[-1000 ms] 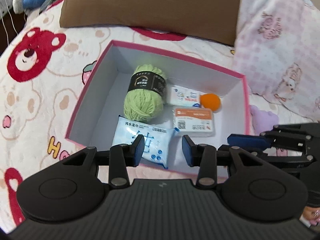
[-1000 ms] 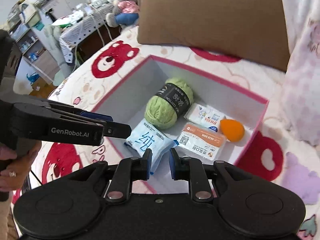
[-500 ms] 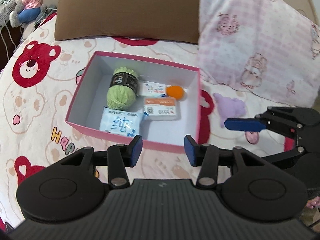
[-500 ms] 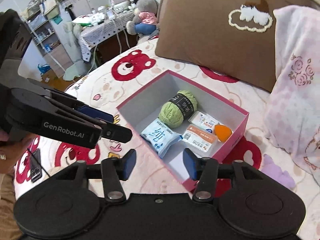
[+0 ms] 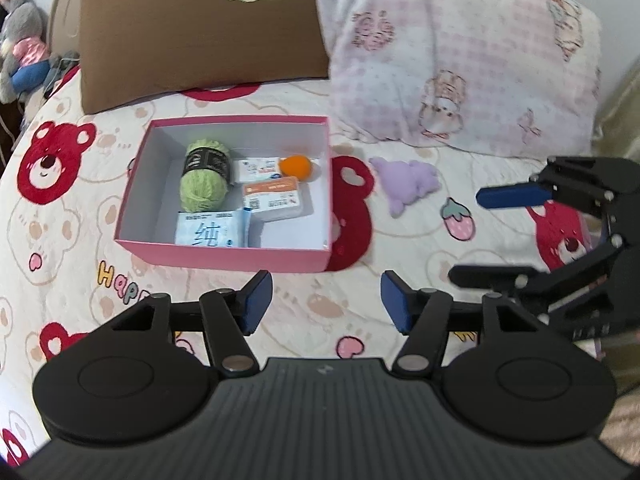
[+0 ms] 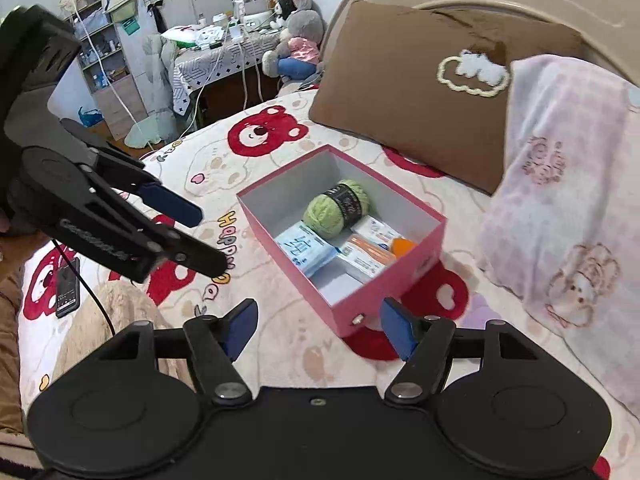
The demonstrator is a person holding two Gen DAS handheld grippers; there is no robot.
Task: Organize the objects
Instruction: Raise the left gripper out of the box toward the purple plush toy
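the pink box (image 5: 224,258) sits open on the bedspread (image 5: 72,240), its white inside holding five things. a ball of green yarn (image 5: 204,182) with a black band lies toward the far left part of the box. just beside it on the right is a small white packet (image 5: 258,169), and next to that an orange ball (image 5: 296,167) near the far right corner. in front of the white packet lies an orange-and-white carton (image 5: 274,201), and along the near wall a pale blue tissue pack (image 5: 212,233) touches the yarn's near side. from the right wrist view the same box (image 6: 384,292) shows one corner toward the camera, with the yarn (image 6: 336,208), tissue pack (image 6: 306,248) and carton (image 6: 366,258) all inside it.

the left gripper (image 5: 326,306) hovers over the bedspread just in front of the box, its blue-padded fingers spread wide with nothing between them. the right gripper (image 6: 318,330) hangs near the box's near corner, fingers likewise wide apart and holding nothing. each gripper also shows in the other's camera, the right one (image 5: 500,236) well to the right of the box and the left one (image 6: 200,240) to its left.

beyond the box a brown pillow (image 5: 200,32) with a white cloud patch leans on the headboard, beside a pink checked pillow (image 5: 460,60). a purple bear print (image 5: 408,182) marks the bedspread right of the box. a phone (image 6: 68,288) lies on the bedspread's near left edge, and a grey plush toy (image 6: 298,36) sits past the bed.
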